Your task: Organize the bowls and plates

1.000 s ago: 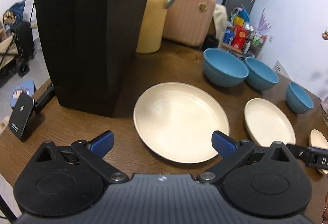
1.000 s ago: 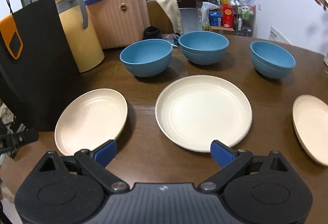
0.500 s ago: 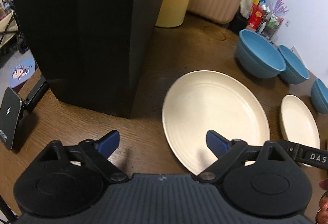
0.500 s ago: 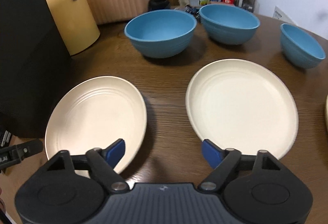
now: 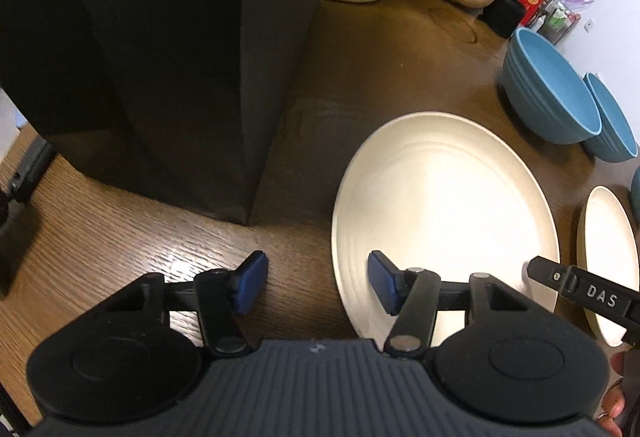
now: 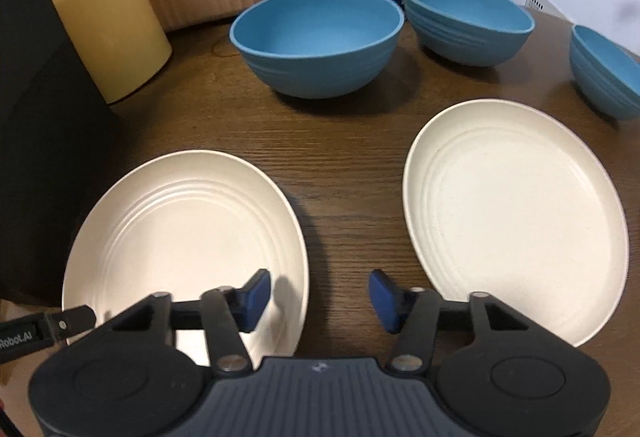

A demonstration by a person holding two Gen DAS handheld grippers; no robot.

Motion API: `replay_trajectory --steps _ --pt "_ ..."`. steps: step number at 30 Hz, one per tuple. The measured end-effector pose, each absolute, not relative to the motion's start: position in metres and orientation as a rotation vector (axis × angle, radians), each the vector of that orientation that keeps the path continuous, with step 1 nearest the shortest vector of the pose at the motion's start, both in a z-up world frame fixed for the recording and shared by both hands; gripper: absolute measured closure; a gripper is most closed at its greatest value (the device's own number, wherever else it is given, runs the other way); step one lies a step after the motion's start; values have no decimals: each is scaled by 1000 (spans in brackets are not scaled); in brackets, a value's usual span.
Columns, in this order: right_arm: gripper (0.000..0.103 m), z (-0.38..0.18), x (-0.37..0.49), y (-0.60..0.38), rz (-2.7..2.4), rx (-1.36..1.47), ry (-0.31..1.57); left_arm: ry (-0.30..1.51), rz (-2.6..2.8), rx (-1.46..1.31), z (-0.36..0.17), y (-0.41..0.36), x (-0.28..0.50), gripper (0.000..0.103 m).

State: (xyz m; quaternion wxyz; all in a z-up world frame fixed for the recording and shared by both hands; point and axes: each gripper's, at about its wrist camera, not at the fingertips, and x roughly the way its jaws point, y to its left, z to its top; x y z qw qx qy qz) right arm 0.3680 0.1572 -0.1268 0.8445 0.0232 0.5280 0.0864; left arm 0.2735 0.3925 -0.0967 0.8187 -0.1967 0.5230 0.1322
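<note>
Both grippers straddle opposite edges of the same cream plate [image 5: 440,205], which lies flat on the wooden table [image 6: 352,141].

The left gripper [image 5: 314,283] points steeply down at the plate's left rim. Its jaws are closing with the rim between them: the right pad is over the plate's inside, the left pad over bare table outside it. The pads do not press on the rim, so nothing is held. Just left of this spot stands a black bag [image 5: 160,49], its corner near the plate's edge, leaving only a narrow strip of table there.

The right gripper [image 6: 319,299] stands at the same plate's right rim [image 6: 188,237]. Its jaws are closing too, left pad over the plate, right pad over the table, with gaps on both sides of the rim. Whether either pad already touches the plate surface is hard to tell from these angles.

To the right, a second plate [image 6: 516,213] lies apart from the first, with an open band of table between them. Behind the plates stand three blue bowls: one [image 6: 316,37] behind the gap, another [image 6: 468,17] just beside it, and a third [image 6: 604,69] at the right edge. A yellow bin [image 6: 100,21] stands back left, near the bag.
</note>
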Motion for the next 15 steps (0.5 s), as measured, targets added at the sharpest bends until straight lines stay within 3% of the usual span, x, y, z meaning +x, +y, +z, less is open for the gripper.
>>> replay_trajectory --steps 7,12,15 --pt "68 -133 375 161 189 100 1111 1122 254 -375 -98 384 288 63" --pt "86 -134 375 158 216 158 1111 1124 228 -364 -99 379 293 81" --pt "87 -133 373 158 220 154 1111 1121 223 -351 -100 376 297 81"
